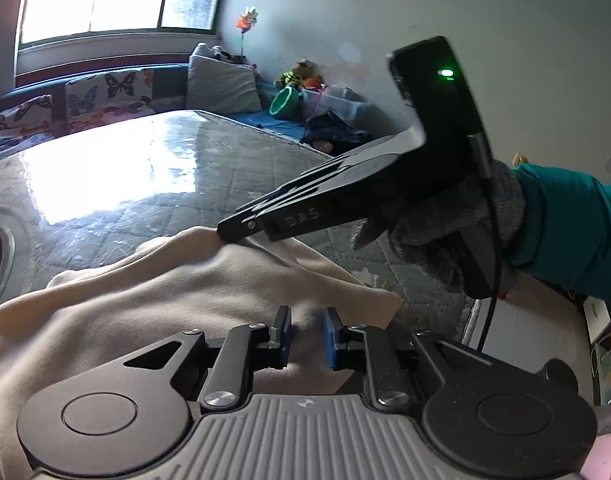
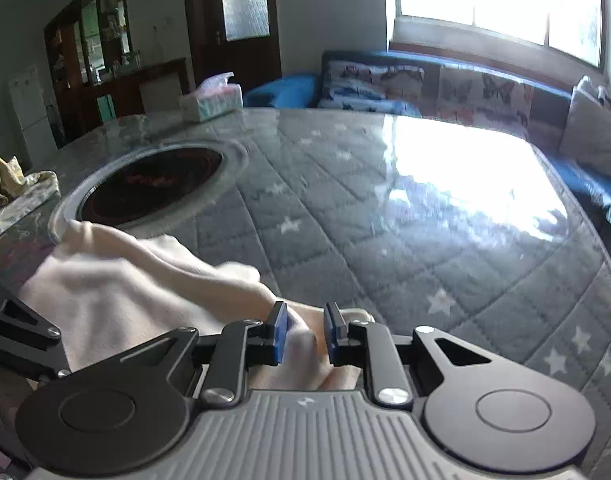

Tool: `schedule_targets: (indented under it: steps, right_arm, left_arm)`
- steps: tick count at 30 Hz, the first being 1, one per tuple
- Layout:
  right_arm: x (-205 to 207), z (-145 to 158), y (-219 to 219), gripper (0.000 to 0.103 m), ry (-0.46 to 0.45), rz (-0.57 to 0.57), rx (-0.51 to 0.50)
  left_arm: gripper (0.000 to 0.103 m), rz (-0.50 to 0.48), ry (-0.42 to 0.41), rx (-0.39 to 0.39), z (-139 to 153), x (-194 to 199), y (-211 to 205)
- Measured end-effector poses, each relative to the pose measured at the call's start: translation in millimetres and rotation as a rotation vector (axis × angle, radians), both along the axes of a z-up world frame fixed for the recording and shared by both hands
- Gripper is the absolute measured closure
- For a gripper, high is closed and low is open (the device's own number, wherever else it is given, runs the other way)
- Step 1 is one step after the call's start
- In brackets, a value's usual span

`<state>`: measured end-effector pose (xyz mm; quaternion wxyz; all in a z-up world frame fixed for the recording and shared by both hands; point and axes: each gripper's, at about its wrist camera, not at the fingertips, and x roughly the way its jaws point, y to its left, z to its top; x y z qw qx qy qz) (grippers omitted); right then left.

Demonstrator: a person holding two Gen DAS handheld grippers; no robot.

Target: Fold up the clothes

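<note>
A cream garment (image 1: 153,292) lies bunched on the quilted grey table cover (image 1: 233,160). My left gripper (image 1: 308,334) hangs low over the garment, its blue pads a small gap apart with cloth between them. My right gripper shows in the left wrist view (image 1: 241,228), coming in from the right with its tip on the garment's far edge. In the right wrist view the right gripper (image 2: 304,334) has its blue pads a small gap apart with a fold of the cream garment (image 2: 117,280) between them.
A round dark inset (image 2: 153,184) sits in the table left of the garment. A tissue box (image 2: 211,102) and a patterned cloth (image 2: 17,196) lie at the far left. A sofa with butterfly cushions (image 2: 425,84) runs under the window. Toys and bins (image 1: 317,100) stand by the wall.
</note>
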<state>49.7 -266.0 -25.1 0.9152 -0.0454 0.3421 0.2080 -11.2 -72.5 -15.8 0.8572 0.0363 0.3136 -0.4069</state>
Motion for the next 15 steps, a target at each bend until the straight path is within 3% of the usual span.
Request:
schedule_targets:
  steps: [6, 15]
  right_arm:
    - [-20.3, 24.5, 8.0, 0.083, -0.039, 0.076, 0.035]
    - [-42.7, 18.7, 30.5, 0.077, -0.002, 0.158, 0.039]
  left_arm:
    - [0.084, 0.090, 0.008, -0.050, 6.4, -7.5, 32.7]
    - [0.084, 0.317, 0.028, -0.061, 6.6, -13.2, 101.4]
